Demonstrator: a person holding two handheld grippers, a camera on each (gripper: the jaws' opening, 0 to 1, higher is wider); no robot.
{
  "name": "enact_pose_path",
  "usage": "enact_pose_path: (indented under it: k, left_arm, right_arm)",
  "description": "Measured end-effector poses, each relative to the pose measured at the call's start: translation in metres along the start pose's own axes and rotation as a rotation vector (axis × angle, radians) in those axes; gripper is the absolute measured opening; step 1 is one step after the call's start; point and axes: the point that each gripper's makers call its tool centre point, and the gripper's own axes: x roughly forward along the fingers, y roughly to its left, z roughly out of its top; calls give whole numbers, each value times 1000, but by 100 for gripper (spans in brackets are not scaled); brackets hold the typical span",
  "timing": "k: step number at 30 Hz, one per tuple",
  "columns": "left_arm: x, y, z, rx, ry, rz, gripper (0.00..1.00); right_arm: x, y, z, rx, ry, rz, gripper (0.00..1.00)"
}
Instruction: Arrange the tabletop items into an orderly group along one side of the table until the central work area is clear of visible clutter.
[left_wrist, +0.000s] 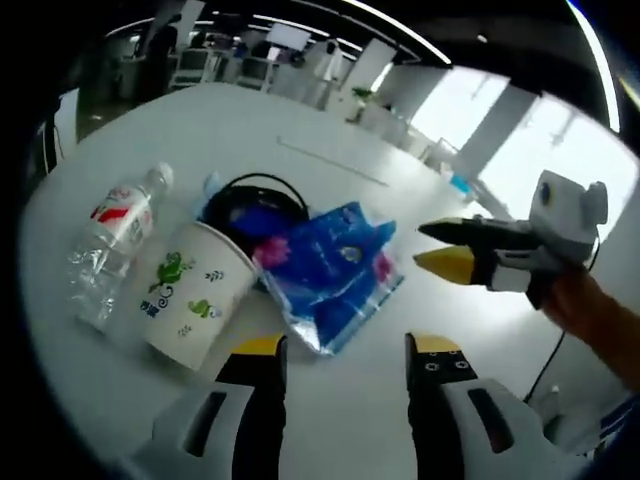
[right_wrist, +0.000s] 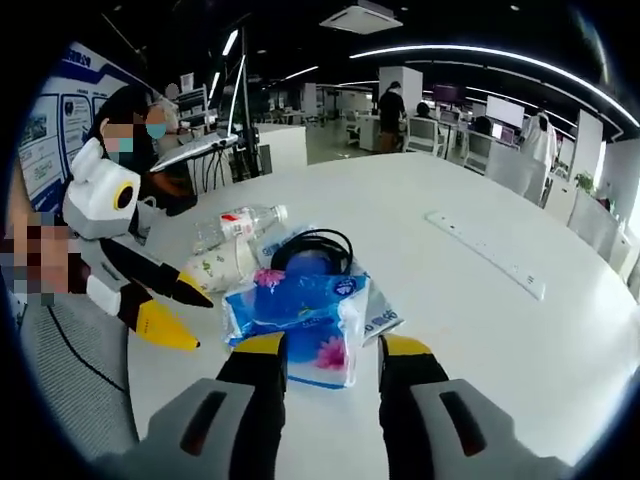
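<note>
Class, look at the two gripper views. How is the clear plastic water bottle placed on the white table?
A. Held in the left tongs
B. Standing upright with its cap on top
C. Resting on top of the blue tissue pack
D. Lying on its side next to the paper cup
D: the water bottle lies flat on the table beside the paper cup, apart from the tissue pack, and both tongs are open and empty.

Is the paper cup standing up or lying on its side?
Lying on its side: the paper cup rests on the table beside the water bottle, its open mouth facing sideways.
</note>
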Motion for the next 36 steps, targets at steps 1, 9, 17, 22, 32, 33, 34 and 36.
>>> enact_pose_path:
  k: [1,9,17,22,32,33,34,36]
  left_arm:
    - [0,1,0,-24,-1,1,44]
    - [9,3,-3,-55,3,8,40]
    - [21,11,-4,-136,5,43,41]
    - [26,12,-3,-144,5,58,34]
    - [33,18,-4,-160,7,80,25]
    - [34,17,-5,-163,8,78,24]
    - [34,18,-5,-159,8,80,23]
    - [35,18,-5,-168,6,82,22]
  right_arm:
    - [1,-1,0,-1,-1,-1,34]
    - [8,-4,-3,-13,11,2,29]
    - [19,-2,-9,-48,48,8,28]
    - [22,-4,-10,-39,48,3,26]
    - [29,-7,-16,-45,62,-9,18]
    - [30,-7,-17,-45,65,-11,16]
    - [30,-7,-17,-47,67,-15,14]
    - [31,-8,-18,-50,67,-20,9]
